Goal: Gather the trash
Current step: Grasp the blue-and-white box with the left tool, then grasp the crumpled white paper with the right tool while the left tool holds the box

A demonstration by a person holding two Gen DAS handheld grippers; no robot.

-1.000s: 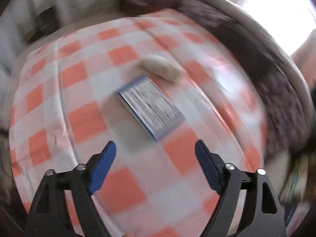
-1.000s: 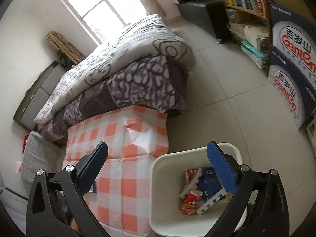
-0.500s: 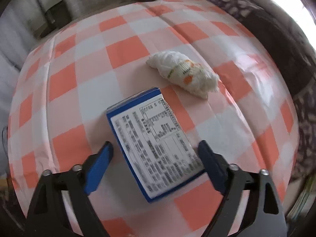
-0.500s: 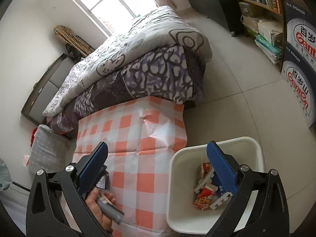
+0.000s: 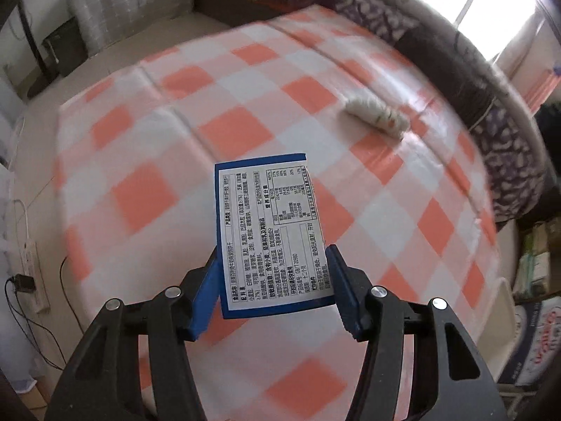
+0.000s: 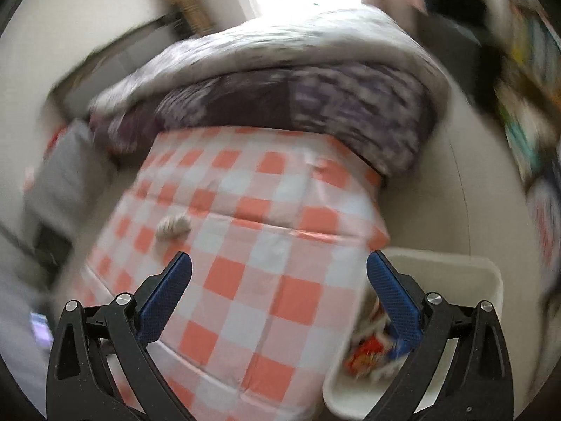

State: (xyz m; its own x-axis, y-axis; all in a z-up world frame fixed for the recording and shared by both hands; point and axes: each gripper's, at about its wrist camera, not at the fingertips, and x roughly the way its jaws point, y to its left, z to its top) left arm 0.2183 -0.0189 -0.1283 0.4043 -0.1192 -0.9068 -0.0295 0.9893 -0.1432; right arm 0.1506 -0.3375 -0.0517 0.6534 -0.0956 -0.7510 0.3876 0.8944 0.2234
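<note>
Closing left gripper (image 5: 271, 273) pinches the blue-edged printed cardboard box (image 5: 268, 235) above the orange-checked tablecloth (image 5: 147, 193), right gripper (image 6: 278, 280) spread empty, crumpled white tissue wad (image 6: 171, 226) on the cloth beside white plastic bin (image 6: 466, 273).

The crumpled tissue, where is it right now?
The tissue lies on the checked tablecloth, toward the bed. In the left wrist view it sits up and right of the blue box.

Black claw (image 5: 271, 287) arms, blue pads, silver screws.
</note>
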